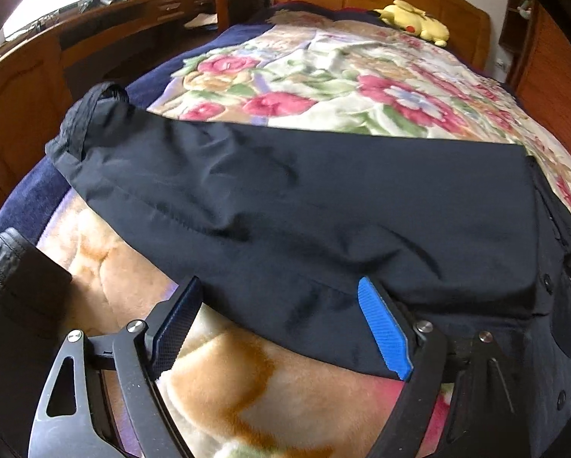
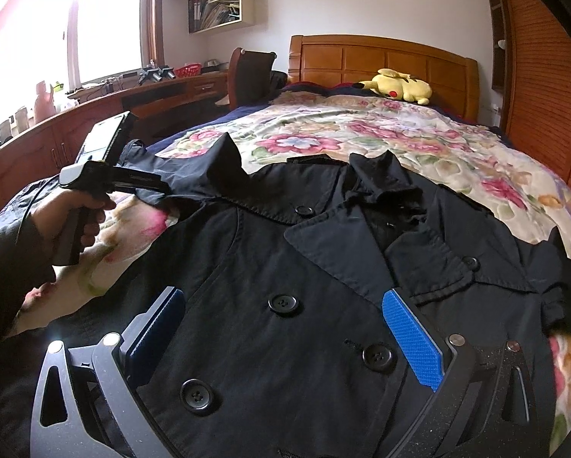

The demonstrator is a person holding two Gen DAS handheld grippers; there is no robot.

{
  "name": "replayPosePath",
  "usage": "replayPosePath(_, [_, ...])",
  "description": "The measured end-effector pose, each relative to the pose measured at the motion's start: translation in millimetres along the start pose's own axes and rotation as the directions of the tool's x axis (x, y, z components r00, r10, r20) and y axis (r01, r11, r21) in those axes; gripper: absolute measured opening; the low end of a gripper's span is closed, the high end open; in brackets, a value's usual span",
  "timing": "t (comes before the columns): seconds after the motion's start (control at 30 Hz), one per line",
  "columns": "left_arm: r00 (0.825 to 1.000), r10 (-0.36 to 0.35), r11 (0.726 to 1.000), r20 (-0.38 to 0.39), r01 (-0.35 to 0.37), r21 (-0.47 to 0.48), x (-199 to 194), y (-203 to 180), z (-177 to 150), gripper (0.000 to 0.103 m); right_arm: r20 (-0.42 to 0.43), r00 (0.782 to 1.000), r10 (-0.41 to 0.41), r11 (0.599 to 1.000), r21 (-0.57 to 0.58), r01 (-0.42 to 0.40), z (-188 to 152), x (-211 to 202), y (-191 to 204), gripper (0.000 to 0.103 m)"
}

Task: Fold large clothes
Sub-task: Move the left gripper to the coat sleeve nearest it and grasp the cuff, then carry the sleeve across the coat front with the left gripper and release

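A large black double-breasted coat (image 2: 323, 267) lies face up on the bed, collar toward the headboard. Its left sleeve (image 1: 285, 198) stretches across the floral blanket in the left wrist view, cuff at the far left. My left gripper (image 1: 281, 324) is open, its blue fingers straddling the sleeve's near edge, just above the blanket. It also shows in the right wrist view (image 2: 140, 183), held by a hand at the coat's left shoulder. My right gripper (image 2: 285, 343) is open over the coat's buttoned front, with nothing between its fingers.
The floral blanket (image 2: 361, 133) covers the bed. A yellow plush toy (image 2: 399, 86) lies by the wooden headboard (image 2: 380, 57). A wooden desk (image 2: 132, 103) and a chair (image 2: 251, 72) stand left of the bed. A slatted wardrobe (image 2: 544, 76) stands on the right.
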State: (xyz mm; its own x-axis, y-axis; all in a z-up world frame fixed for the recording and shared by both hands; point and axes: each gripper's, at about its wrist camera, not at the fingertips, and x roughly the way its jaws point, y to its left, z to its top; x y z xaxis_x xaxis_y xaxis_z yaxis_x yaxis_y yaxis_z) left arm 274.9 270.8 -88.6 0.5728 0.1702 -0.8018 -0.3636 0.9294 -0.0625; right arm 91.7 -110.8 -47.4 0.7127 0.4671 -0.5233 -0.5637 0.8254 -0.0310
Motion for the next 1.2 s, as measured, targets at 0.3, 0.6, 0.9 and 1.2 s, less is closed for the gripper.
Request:
replayPosePath(0.3, [0.999,-0.001,1.0,-0.041,0.001,0.002,14,4,4,0.091,0.009,1.0,-0.01,1.0,-0.018,0.01,-2,-2,4,0.103])
replayPosePath(0.6, [0.998,-0.03,0.998,-0.054,0.033,0.054,7,-5,6,0.042,0.013,1.0,-0.005,1.0,-0.03,0.006,-4,-5,6,0.103])
replayPosePath(0.9, [0.999,-0.037,0.981,0.019,0.032,0.191,-46,-53,0,0.006,0.031,1.0,0.003,0.999,-0.046,-0.001,-3,-13,6,0.103])
replayPosePath(1.2, [0.976,-0.163,0.934,0.143,0.106,0.341,-142,-125,-39,0.006,0.056,0.998,0.009,0.999,-0.051,-0.006,0,-34,-1,0.103])
